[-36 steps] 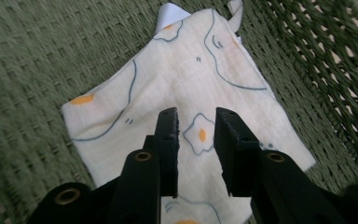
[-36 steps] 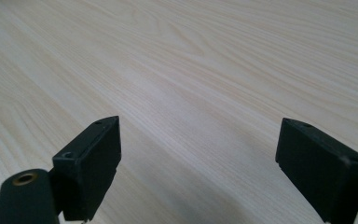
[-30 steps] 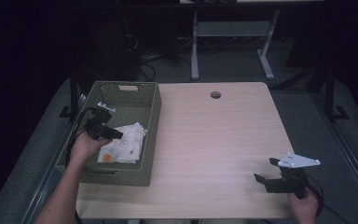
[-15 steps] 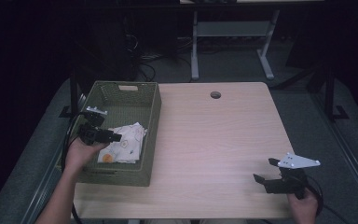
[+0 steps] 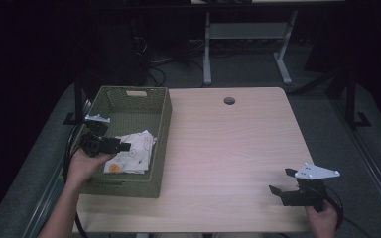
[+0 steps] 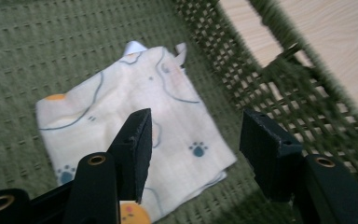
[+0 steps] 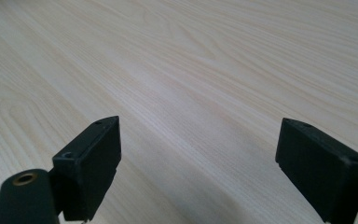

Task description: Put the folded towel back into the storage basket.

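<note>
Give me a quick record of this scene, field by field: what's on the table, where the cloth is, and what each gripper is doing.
table: light wood table with a round hole near its far edge
basket: green woven basket at the table's left side
cloth: folded cloth with paw prints, lying flat inside the basket
left gripper: left gripper open, above the cloth, not touching it
right gripper: right gripper open over bare tabletop, near right corner
</note>
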